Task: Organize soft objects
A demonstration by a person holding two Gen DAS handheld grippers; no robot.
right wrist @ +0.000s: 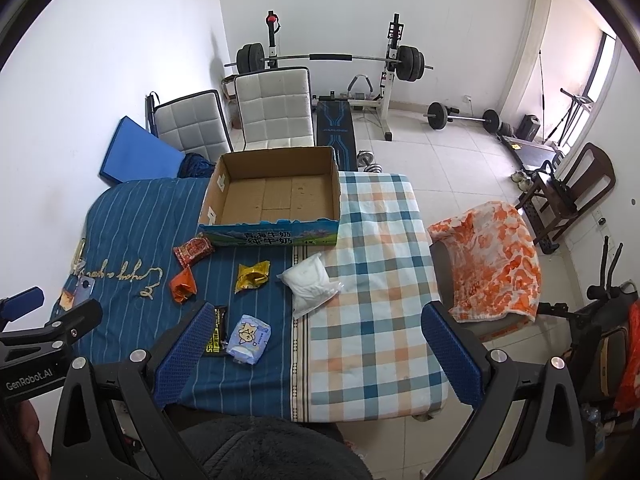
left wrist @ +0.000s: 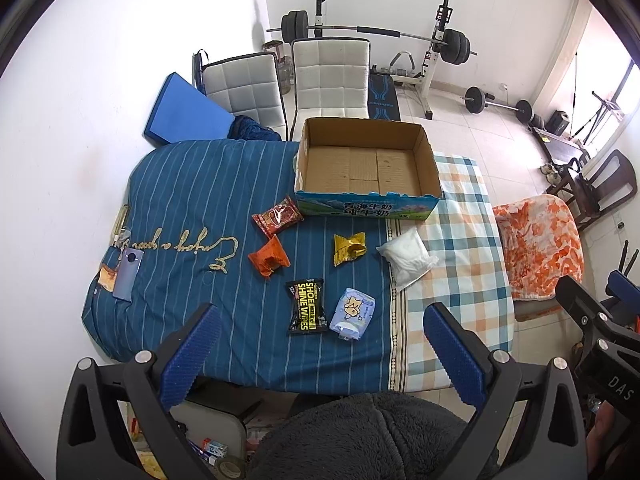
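Left wrist view: left gripper (left wrist: 320,344) hovers above table, jaws wide, nothing held. Six soft packets on blue striped cloth (left wrist: 192,200) in front of cardboard box (left wrist: 366,204): shoe-wipes pack (left wrist: 306,306), tissue pack (left wrist: 352,313), white pouch (left wrist: 406,257).

Right wrist view: right gripper (right wrist: 320,342) jaws wide, nothing held, over checked cloth (right wrist: 372,280). Box bare inside.

A room in a home, used partly as a home gym. Near the viewer, a blue striped quilt (left wrist: 192,200) and a checked sheet (left wrist: 460,240) cover a table-like surface; at the far wall stand a barbell rack (left wrist: 436,40) and a weight bench (right wrist: 334,128). Two white padded chairs (left wrist: 330,76) and a white tiled floor (right wrist: 440,152) complete the domestic setting.
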